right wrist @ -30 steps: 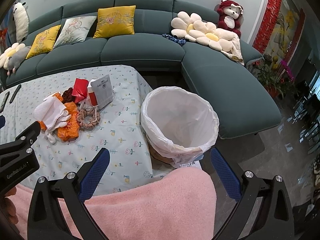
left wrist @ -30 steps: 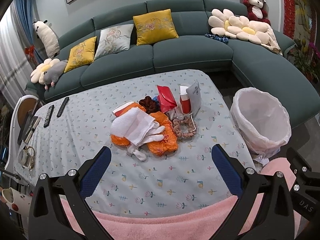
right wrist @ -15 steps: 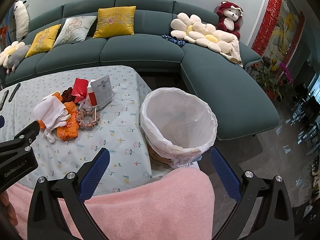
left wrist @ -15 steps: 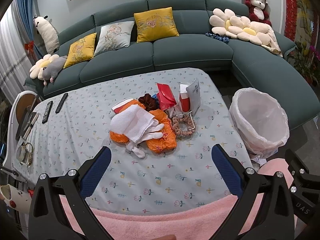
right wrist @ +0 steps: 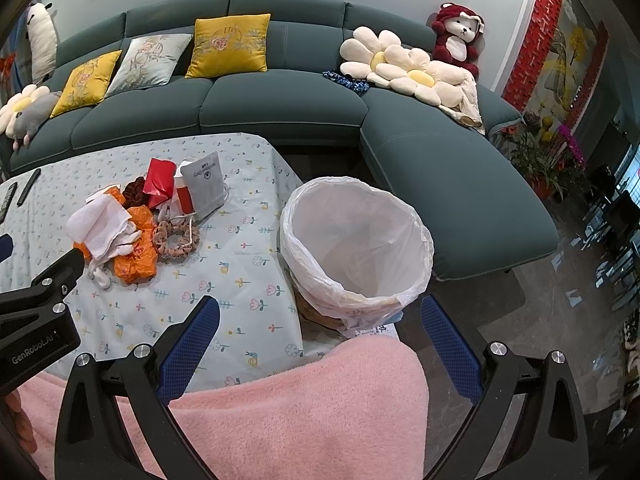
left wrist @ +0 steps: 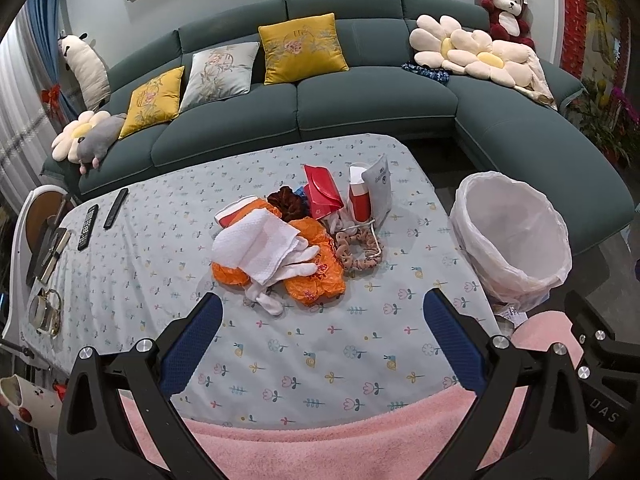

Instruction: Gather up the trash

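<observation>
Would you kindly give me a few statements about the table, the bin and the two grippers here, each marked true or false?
1. Both grippers are open and hold nothing. True: the left gripper and the right gripper have their jaws spread wide with nothing between them.
2. The trash bin is lined with a black bag. False: the liner is white.
3. A white cloth lies on top of the orange plastic bag. True.
4. The bin stands on the table. False: it stands on the floor beside the table's edge.
5. Two remote controls lie on the sofa. False: they lie on the table.
</observation>
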Demonstrator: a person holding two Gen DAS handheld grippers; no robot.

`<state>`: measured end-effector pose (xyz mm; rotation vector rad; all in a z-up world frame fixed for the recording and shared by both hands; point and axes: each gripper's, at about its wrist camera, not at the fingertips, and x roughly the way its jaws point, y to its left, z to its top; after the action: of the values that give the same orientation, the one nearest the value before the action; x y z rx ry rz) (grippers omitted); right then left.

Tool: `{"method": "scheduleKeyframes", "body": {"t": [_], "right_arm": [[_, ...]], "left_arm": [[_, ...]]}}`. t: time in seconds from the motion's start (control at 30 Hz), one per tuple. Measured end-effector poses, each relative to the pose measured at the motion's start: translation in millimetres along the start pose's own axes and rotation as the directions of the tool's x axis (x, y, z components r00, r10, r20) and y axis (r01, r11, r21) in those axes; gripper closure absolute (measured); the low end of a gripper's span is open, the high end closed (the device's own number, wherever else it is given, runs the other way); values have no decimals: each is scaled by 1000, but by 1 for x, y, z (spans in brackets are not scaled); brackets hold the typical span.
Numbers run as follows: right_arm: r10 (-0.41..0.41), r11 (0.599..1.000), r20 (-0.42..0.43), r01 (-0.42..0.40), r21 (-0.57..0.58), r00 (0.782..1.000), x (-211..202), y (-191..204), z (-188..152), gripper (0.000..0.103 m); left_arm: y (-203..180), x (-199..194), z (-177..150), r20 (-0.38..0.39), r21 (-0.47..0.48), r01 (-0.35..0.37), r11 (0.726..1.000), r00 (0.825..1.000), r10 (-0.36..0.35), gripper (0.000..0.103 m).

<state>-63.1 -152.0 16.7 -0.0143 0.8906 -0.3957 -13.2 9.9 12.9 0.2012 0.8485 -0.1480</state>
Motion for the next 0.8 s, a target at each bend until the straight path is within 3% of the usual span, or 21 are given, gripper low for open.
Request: {"method": "scheduleKeyframes", "body": {"t": [0.8], "right_arm": [[-14, 1000, 5, 14, 10, 1000, -1, -7, 2, 7]], "left_arm": [[-2, -3, 1, 12, 2, -8, 1000, 1000, 8, 7]]}}
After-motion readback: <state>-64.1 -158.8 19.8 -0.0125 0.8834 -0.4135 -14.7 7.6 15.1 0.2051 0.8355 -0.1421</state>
